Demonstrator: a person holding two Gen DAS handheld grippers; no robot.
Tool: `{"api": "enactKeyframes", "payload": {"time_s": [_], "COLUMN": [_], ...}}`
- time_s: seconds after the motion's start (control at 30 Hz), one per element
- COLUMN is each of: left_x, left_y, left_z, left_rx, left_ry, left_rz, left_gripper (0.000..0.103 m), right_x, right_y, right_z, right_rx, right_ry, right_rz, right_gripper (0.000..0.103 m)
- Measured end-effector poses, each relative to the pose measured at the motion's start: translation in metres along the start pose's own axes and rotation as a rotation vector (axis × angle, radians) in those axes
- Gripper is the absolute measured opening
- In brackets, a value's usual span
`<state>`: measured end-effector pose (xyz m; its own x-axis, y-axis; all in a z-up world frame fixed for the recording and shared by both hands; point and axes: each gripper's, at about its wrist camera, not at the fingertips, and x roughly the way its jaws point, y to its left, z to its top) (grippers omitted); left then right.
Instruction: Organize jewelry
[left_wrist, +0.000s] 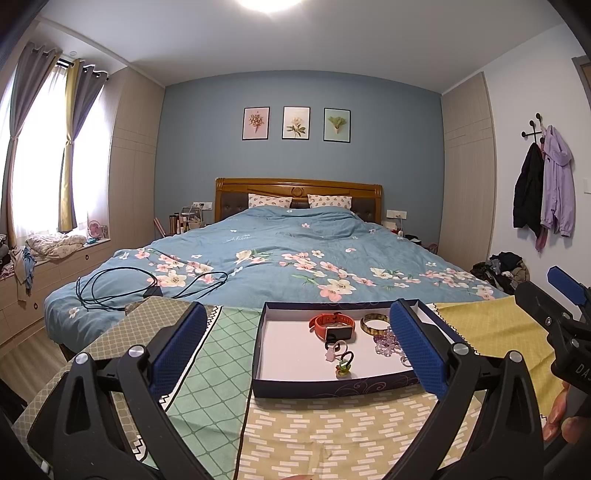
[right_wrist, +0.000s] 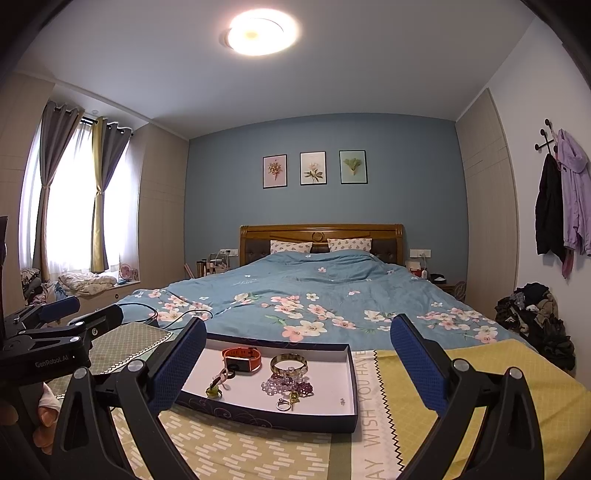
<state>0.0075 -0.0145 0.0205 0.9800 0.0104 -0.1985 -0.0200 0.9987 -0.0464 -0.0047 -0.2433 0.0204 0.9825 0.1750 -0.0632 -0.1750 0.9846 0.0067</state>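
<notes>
I have both grippers hanging above the cloth-covered table (left_wrist: 295, 435), short of the dark blue tray (right_wrist: 343, 373). My left gripper (left_wrist: 295, 343) stands spread wide with nothing between its pads, and the right gripper (right_wrist: 297, 363) is just as wide and just as empty.

The tray has low walls on all four sides; its near wall faces me, and its left half is bare white floor. The jewelry crowds the middle and right: an orange watch (right_wrist: 242, 359) toward the back, a gold bangle (right_wrist: 289, 363) just beside it, purple beads (right_wrist: 286, 386) in front of the bangle, a ring (right_wrist: 283, 404) nearest me, and two small charm pieces (left_wrist: 341, 360) in front of the watch (I cannot tell what they are at this blur).

Around the tray the patterned cloth lies flat. Beyond the table's far edge runs the bed (left_wrist: 295, 254), with a black cable (left_wrist: 147, 284) coiled on its near left corner.
</notes>
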Motion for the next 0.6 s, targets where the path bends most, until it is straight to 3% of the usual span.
{"api": "enactKeyframes", "payload": {"time_s": [0.6], "left_x": [0.0002], "left_y": [-0.0007], "left_z": [-0.0008], "left_rx": [0.001], "left_ry": [0.004], "left_rz": [0.000], "left_gripper": [0.097], "right_x": [0.0003], "right_y": [0.0010], "right_z": [0.0000], "right_rx": [0.001], "right_ry": [0.003], "right_rz": [0.001], "right_gripper": [0.097]}}
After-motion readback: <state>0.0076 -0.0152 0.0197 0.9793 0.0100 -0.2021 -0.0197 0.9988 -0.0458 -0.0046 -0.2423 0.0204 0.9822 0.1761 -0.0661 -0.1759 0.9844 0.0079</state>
